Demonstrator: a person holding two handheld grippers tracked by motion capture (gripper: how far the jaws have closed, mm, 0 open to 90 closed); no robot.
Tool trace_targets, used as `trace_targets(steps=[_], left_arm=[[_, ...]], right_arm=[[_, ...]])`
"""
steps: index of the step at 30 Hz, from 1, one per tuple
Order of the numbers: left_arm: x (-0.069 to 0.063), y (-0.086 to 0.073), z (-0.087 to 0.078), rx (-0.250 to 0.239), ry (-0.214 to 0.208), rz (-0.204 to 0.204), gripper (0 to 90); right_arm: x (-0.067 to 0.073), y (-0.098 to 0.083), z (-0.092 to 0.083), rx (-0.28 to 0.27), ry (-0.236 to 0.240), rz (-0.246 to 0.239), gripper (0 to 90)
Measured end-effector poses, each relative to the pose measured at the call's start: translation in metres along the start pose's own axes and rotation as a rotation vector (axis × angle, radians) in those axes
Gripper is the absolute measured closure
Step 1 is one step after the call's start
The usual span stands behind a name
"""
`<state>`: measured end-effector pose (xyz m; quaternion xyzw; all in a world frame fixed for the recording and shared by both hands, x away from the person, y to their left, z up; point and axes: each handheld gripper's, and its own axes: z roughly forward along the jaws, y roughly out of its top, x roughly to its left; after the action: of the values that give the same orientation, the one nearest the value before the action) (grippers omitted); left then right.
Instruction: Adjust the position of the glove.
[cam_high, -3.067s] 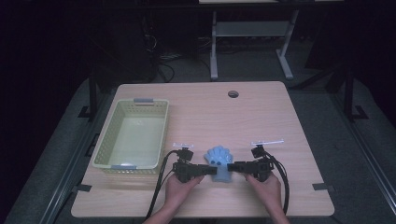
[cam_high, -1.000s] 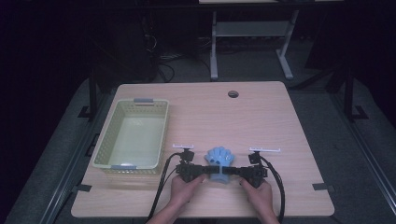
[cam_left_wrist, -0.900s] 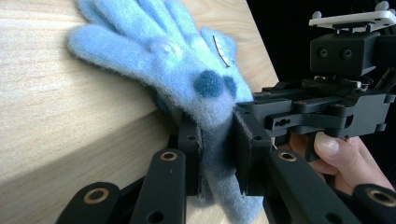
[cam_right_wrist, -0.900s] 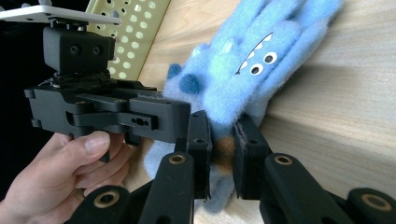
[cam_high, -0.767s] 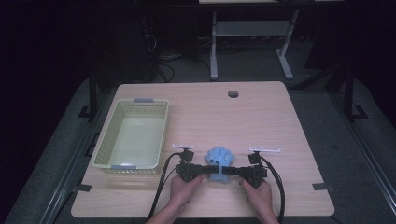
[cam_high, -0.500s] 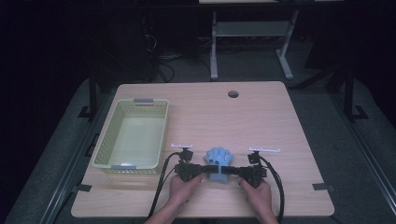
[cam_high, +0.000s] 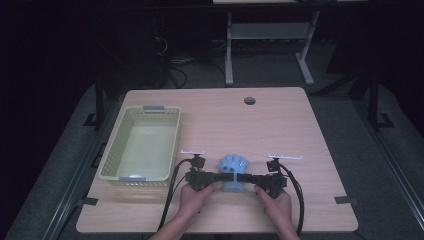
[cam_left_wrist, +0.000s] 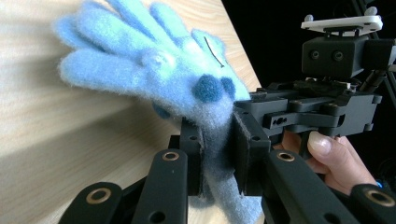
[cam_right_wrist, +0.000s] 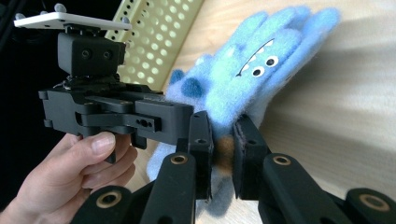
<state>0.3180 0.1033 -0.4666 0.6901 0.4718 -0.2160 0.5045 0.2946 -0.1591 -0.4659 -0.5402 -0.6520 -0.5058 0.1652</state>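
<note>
A: Where is the glove (cam_high: 235, 169)?

B: We see it near the front edge of the counter (cam_high: 280, 120), between the two grippers and well right of the basket (cam_high: 142, 145). Its fingertips point away from the person.

A: State of the left gripper (cam_high: 223, 176)?

B: Its fingers (cam_left_wrist: 194, 154) are clamped on the cuff of the glove (cam_left_wrist: 154, 70), fabric pinched between them.

A: And the right gripper (cam_high: 244, 177)?

B: Its fingers (cam_right_wrist: 247, 144) are likewise clamped on the cuff. In the right gripper view we see the glove (cam_right_wrist: 252, 70) with eyes and a toothed mouth.

A: Hands?

B: We see the left hand (cam_high: 194, 196) and right hand (cam_high: 274, 200) each gripping a handle.
</note>
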Motion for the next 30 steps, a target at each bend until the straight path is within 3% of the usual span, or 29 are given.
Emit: trace_targets(steps=[14,30], left_arm=[[-0.025,0.023,-0.016,-0.019,-0.014,0.045,75.5],[-0.032,0.042,-0.056,-0.067,-0.022,0.066,75.6]], right_arm=[[0.021,0.016,-0.012,-0.052,0.035,-0.042,79.8],[0.059,0.044,0.0,-0.037,0.056,-0.095,79.9]])
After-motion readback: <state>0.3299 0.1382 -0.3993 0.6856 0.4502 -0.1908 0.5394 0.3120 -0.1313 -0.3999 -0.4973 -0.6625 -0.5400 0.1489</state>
